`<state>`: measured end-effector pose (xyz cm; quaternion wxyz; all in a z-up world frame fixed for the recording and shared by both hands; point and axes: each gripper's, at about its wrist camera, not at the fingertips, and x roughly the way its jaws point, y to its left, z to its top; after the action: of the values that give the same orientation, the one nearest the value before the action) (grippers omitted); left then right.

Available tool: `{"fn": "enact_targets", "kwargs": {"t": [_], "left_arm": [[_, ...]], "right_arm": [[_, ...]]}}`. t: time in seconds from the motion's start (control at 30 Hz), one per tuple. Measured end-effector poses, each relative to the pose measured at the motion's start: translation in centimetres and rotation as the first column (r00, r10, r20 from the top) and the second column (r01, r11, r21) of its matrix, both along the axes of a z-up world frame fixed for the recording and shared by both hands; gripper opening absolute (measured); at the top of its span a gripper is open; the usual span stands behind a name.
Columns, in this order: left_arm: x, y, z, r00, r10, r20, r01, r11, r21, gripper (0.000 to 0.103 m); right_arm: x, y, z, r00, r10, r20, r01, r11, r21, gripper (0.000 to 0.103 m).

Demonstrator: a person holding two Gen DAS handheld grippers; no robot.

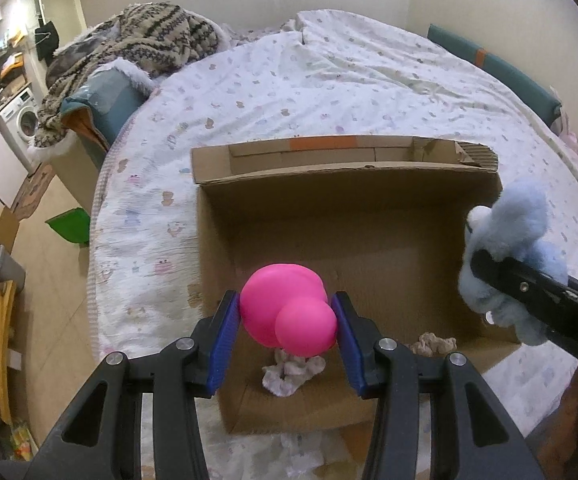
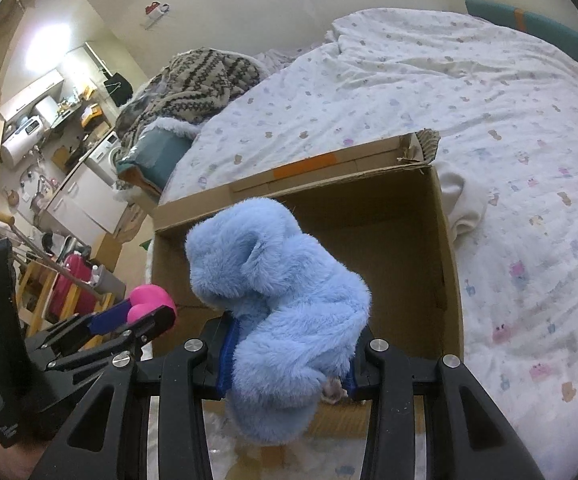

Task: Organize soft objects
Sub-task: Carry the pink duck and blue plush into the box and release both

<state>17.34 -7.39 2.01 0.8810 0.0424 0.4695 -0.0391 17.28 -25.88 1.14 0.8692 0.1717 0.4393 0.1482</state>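
Above the box [image 1: 353, 240] on the bed [image 1: 289, 92], our left hand-held gripper [image 1: 287, 320] clamps the pink toy [image 1: 287, 310], our right hand-held gripper [image 2: 289, 364] the blue plush [image 2: 277, 300]; released near the right wall, the plush could snag outside.

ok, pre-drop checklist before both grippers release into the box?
1. Left gripper shut on pink toy: ok.
2. Right gripper shut on blue plush: ok.
3. Pink toy over the cardboard box opening: ok.
4. Blue plush over the opening: ok in the right wrist view.
5. Floor space beside the scrunchies: ok.
6. Grippers apart: ok.
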Motion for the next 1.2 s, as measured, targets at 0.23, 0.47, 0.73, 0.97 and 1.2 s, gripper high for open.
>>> {"fn": "enact_targets", "kwargs": {"t": [0.23, 0.47, 0.73, 0.97, 1.2], "left_arm": [[1.5, -1.3, -1.8, 1.0, -0.021, -0.01, 0.021, 1.0, 0.02, 0.043], [2.3, -2.0, -4.0, 0.999, -0.026, -0.031, 0.027, 0.999, 0.04, 0.043], [3.1, -2.1, -5.9, 0.998, -0.003, -0.065, 0.006, 0.999, 0.041, 0.043], [3.4, -2.2, -6.9, 0.996, 0.003, -0.088, 0.001, 0.999, 0.051, 0.043], [3.6, -2.0, -7.1, 0.996, 0.004, -0.095, -0.001, 0.999, 0.035, 0.043]], "right_arm": [[1.5, 0.0, -2.2, 1.0, -0.002, -0.031, 0.002, 1.0, -0.024, 0.043], [2.1, -0.3, -4.5, 0.998, -0.016, -0.069, 0.013, 0.999, -0.046, 0.043], [2.5, -0.1, -5.9, 0.995, -0.018, -0.1, 0.008, 0.995, -0.097, 0.044], [2.7, 0.3, -6.2, 0.993, -0.015, -0.115, 0.002, 0.994, -0.108, 0.046], [2.9, 0.4, -6.3, 0.992, -0.013, -0.122, 0.002, 0.995, -0.096, 0.048]]}}
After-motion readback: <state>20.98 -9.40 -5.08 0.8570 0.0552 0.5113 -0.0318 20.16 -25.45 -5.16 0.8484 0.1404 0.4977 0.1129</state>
